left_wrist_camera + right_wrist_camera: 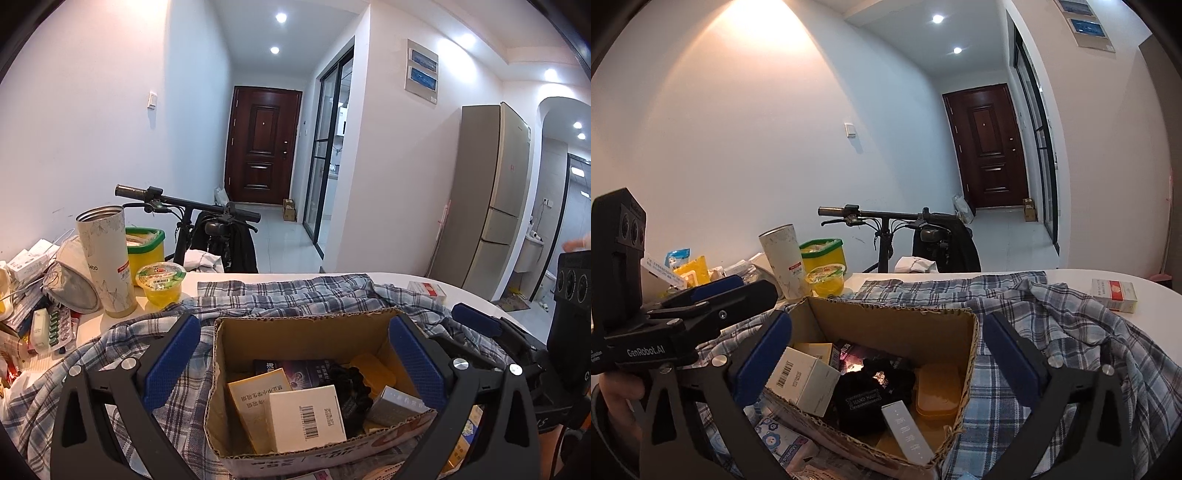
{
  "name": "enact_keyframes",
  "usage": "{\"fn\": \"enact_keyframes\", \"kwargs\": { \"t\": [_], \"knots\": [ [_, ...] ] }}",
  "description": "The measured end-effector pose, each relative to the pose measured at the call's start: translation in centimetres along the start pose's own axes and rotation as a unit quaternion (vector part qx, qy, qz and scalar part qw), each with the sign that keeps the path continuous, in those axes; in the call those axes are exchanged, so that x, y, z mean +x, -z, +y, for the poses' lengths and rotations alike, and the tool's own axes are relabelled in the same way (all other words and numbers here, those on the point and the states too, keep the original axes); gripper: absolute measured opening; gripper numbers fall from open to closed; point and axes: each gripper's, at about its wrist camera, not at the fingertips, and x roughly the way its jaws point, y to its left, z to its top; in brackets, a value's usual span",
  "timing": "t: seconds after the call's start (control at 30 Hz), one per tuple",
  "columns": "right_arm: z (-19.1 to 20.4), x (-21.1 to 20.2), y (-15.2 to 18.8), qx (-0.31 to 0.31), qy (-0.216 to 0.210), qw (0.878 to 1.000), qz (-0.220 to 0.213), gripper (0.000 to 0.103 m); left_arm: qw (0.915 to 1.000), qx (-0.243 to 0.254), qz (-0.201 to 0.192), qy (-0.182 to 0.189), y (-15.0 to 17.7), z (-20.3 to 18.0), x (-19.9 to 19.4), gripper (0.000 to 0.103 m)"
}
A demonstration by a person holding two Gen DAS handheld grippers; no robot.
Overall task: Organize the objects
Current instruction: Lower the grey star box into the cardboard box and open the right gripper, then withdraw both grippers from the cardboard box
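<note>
An open cardboard box rests on a blue plaid shirt. Inside lie a white barcoded carton, a yellow carton, a black pouch, an orange case and a slim grey pack. My left gripper is open, its blue pads either side of the box in its own view; the right wrist view shows it hovering by the box's far left corner. My right gripper hangs open over the box, holding nothing.
A red-and-white pack lies on the white table at right. At left stand a tall tumbler, a jelly cup, a yellow tub, face masks and blister packs. A bike's handlebar is behind.
</note>
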Motion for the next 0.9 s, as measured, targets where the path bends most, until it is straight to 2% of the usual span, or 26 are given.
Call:
{"fn": "enact_keyframes", "kwargs": {
  "t": [0.1,0.5,0.9],
  "knots": [
    [0.32,0.12,0.06,-0.008,-0.002,1.000,0.004,0.103,0.9999,0.006,-0.002,-0.010,0.04,-0.12,0.01,0.103],
    [0.73,0.20,0.00,-0.016,0.009,1.000,0.004,0.103,0.9999,-0.011,0.007,0.001,0.05,0.29,0.34,0.103],
    [0.92,-0.43,-0.30,-0.019,0.006,1.000,-0.013,0.103,0.9999,-0.006,-0.014,0.001,-0.16,0.10,-0.43,0.103]
  ]
}}
